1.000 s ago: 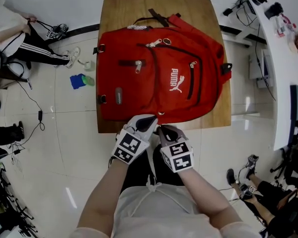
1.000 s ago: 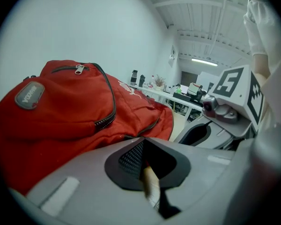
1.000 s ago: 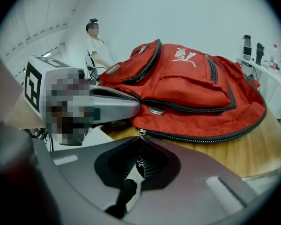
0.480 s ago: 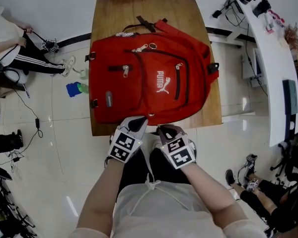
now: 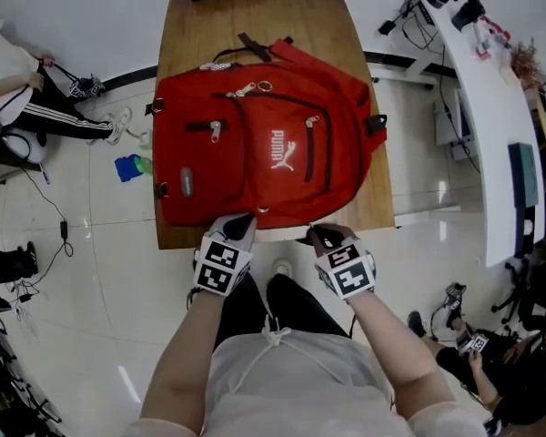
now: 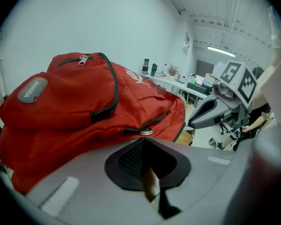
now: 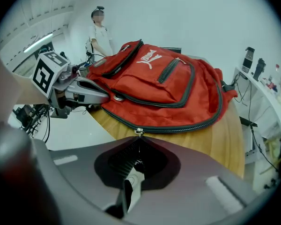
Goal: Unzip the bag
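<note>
At lower centre, the right gripper point(image 5: 320, 235) pinches the red fabric backpack's point(image 5: 264, 153) small metal zip pull point(image 7: 138, 132). The left gripper point(image 5: 241, 226) is closed at the backpack's near edge.

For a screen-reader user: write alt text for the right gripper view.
The right tool is shut on the zipper pull at the near edge of a red backpack lying on a wooden table. The left tool points at the backpack from the left.

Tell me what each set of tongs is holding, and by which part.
Right tongs pinch the zipper pull of the red bag, at its near edge. Left tongs are closed against that edge; a grip there cannot be told.
</note>
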`<state>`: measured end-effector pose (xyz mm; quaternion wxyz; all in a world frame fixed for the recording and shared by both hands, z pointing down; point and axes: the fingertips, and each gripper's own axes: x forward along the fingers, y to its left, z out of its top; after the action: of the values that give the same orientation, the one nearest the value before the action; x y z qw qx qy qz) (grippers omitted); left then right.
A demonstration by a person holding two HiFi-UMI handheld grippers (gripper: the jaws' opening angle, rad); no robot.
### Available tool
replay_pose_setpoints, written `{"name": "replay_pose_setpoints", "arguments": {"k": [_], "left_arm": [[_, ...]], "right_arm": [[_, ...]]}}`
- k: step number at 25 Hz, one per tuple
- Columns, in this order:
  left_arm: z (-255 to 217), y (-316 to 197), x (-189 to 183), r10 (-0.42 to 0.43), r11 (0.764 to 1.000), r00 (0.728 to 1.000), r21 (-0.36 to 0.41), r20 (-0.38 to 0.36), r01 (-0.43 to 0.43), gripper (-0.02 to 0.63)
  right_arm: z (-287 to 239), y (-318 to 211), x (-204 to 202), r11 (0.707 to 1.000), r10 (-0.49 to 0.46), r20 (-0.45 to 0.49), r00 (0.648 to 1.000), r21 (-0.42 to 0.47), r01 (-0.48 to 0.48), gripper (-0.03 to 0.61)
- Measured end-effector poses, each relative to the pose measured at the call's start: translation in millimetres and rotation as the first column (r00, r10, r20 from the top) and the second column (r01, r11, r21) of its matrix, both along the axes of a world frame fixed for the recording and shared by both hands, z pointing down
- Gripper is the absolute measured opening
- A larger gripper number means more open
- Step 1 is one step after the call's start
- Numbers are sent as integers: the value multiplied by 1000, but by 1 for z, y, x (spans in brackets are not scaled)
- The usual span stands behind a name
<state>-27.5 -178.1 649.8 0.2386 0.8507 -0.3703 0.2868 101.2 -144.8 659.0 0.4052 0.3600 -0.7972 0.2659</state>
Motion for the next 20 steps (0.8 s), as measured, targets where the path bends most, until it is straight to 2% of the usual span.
{"name": "replay_pose_setpoints", "arguments": {"k": [9,20], "left_arm": [[6,-2,-1,-14,1000,999,-12,53,15,6],[9,-3,-2,-55,997,997,-59,52,58,6]], "right_arm": [[-12,-21,56,998,54,-55,997,44,-52,9],[-22,-53,107,990,121,-73,990,77,-115,10]]}}
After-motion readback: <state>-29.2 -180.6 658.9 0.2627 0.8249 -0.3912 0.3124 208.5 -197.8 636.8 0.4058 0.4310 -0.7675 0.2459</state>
